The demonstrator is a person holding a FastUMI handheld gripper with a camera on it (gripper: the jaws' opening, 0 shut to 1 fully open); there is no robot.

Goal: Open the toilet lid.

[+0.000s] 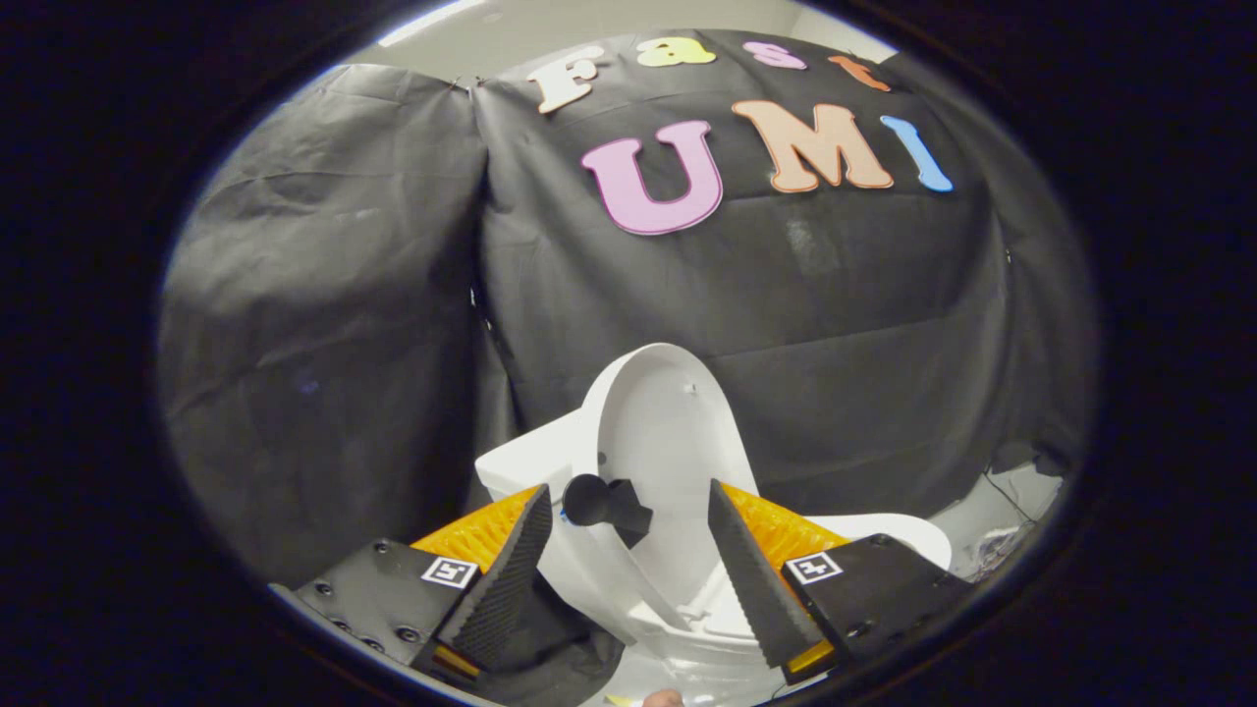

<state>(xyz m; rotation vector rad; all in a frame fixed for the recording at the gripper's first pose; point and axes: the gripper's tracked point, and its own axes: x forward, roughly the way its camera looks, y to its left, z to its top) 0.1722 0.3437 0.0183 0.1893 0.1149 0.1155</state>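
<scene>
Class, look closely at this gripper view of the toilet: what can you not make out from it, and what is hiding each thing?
- Toilet bowl: its inside is hidden behind the raised lid and the fingers of the open gripper.
- Lid hinge: covered by the fingers.
- Black knob on the lid: its fixing is too small to tell.
- Floor: only a corner shows beside the black cloth.
</scene>
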